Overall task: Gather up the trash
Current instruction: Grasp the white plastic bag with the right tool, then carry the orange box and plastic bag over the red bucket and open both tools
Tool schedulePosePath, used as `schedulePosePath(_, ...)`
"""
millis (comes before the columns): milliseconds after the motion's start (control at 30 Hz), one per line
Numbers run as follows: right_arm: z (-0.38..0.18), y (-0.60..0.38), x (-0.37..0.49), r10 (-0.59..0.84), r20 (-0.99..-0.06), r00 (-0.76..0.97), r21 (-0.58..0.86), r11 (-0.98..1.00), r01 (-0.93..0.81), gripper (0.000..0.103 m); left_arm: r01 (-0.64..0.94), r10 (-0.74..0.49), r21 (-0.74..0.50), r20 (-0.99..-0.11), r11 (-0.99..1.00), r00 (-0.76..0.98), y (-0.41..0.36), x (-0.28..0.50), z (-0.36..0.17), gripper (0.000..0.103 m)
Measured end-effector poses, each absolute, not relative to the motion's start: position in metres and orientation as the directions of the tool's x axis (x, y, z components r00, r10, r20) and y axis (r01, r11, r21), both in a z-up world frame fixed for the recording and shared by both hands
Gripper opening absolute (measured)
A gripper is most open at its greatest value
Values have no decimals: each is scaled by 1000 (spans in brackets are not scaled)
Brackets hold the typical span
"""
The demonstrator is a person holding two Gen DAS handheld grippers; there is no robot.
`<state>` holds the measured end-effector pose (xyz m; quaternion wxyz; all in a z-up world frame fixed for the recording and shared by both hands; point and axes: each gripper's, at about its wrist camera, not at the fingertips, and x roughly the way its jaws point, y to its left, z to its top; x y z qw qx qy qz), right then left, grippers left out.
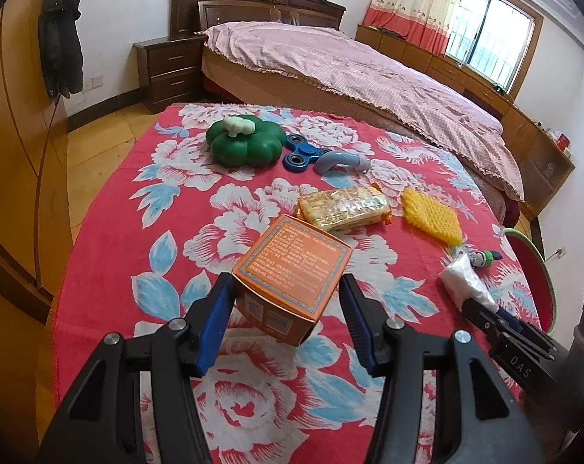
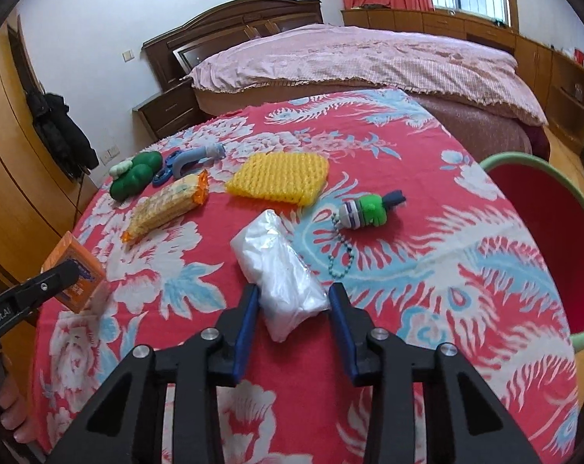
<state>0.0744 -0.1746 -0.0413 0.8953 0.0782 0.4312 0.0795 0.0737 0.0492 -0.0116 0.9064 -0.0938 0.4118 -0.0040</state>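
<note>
An orange cardboard box (image 1: 288, 270) sits between the fingers of my left gripper (image 1: 286, 290), tilted; the left pad touches it and the right pad stands a little off. It also shows in the right wrist view (image 2: 73, 268). A crumpled white plastic bag (image 2: 284, 274) lies between the fingers of my right gripper (image 2: 294, 297), both pads close against it. The bag also shows in the left wrist view (image 1: 464, 280). A yellow snack packet (image 1: 344, 208) lies further back.
On the red floral cloth (image 2: 408, 270) lie a green pumpkin toy (image 1: 245, 145), a blue fidget spinner (image 1: 301, 154), a grey-blue hook (image 1: 340, 162), a yellow foam net (image 2: 280, 178) and a green keychain figure (image 2: 369, 208). A red basin (image 2: 543, 239) stands right. A bed is behind.
</note>
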Motion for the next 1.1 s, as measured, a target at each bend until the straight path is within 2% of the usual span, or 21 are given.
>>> schedulePosePath(700, 11, -205, 8, 240, -660, 712, 286, 956, -57, 39, 38, -143, -165, -687, 986, 713, 8, 41, 24, 56)
schedulePosePath(1100, 29, -246, -10, 212, -627, 749, 306, 952, -14, 39, 167, -250, -186, -693, 968, 677, -46, 40, 37, 56)
